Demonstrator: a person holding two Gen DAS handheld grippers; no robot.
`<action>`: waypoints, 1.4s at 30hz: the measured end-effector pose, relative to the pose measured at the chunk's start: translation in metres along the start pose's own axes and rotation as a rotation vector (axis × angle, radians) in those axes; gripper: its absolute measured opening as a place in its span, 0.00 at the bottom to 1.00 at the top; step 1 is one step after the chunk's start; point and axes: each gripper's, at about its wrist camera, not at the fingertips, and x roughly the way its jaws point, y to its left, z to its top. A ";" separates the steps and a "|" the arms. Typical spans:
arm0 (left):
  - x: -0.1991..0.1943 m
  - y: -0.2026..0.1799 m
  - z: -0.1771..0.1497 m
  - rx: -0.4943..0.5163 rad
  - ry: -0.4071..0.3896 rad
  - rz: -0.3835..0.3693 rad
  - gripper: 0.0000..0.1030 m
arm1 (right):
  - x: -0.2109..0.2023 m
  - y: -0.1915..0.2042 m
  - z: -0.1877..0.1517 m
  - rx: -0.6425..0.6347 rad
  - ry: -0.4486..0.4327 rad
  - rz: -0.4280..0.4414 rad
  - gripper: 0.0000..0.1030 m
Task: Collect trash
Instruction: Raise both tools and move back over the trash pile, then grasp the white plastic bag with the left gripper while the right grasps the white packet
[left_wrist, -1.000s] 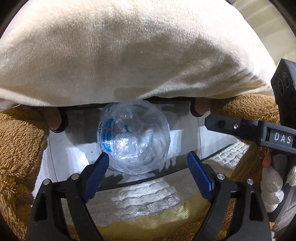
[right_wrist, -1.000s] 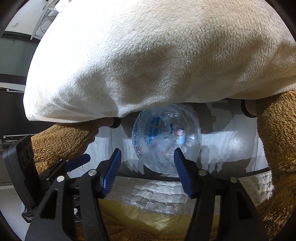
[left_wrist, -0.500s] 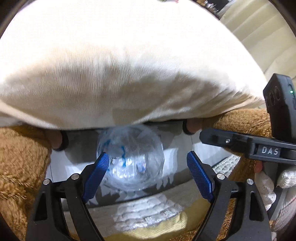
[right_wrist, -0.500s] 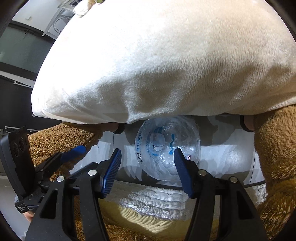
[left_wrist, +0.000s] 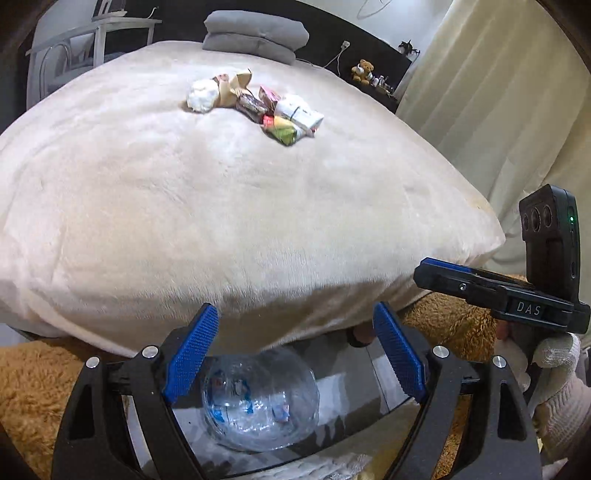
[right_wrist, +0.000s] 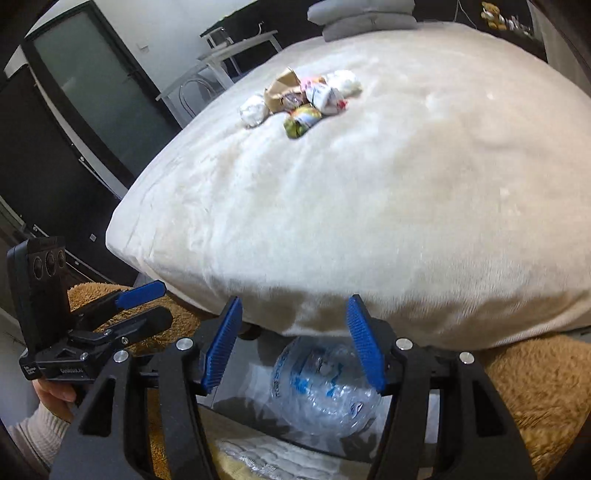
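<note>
Little looked collected: the pile of crumpled wrappers and paper (left_wrist: 255, 105) lay far off on the cream plush bed cover (left_wrist: 221, 206). A crushed clear plastic bottle (left_wrist: 260, 402) sat near, below the bed's edge. The left hand-held gripper (left_wrist: 295, 354) gaped wide and the right hand-held gripper (right_wrist: 293, 341) stood half-spread, both empty.

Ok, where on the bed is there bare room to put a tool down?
The cream blanket is bare from its near edge up to the trash pile, and on both sides of the pile. It is crowded only at the pile, with folded grey pillows just beyond. Under the near edge lies a clear plastic bottle.
</note>
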 end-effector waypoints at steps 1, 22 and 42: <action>-0.001 0.001 0.003 -0.002 -0.006 0.006 0.82 | -0.002 0.000 0.005 -0.011 -0.015 -0.003 0.57; 0.011 0.048 0.139 0.071 -0.103 0.101 0.82 | 0.051 -0.031 0.153 -0.055 -0.076 -0.048 0.57; 0.110 0.112 0.225 0.078 -0.069 0.186 0.82 | 0.148 -0.055 0.224 -0.042 0.016 -0.017 0.57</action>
